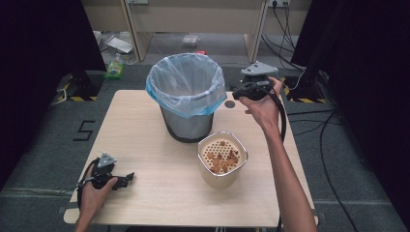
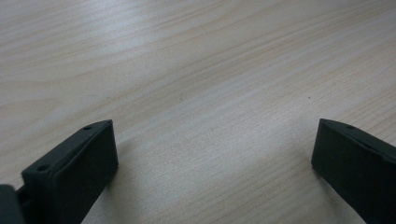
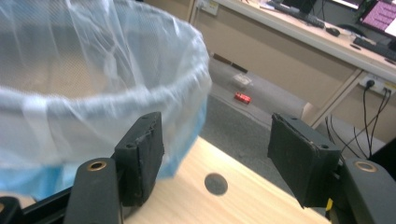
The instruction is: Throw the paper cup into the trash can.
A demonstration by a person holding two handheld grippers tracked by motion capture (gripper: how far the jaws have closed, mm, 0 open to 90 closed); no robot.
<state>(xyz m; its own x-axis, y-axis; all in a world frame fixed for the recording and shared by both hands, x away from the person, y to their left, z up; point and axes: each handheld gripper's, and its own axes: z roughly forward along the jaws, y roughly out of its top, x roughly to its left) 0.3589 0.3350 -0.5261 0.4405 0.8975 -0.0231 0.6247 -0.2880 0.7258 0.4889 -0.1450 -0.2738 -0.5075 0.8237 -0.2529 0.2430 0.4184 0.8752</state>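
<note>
**Grippers apart, bin at the far edge**

Bin (image 1: pixel 186 96) is standing mid-table under my high view, right gripper (image 1: pixel 240 91) hovering beside it. Left gripper (image 2: pixel 212 158) is resting low, jaws spread, nothing between. Right gripper's (image 3: pixel 215 156) jaws are gaping beside the bin's liner (image 3: pixel 93 84).

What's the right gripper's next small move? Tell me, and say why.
Probably shift the right gripper toward the bin's bag-lined rim. Its jaws stand open and hold nothing, beside that rim, while the left gripper rests open on the table.
</note>
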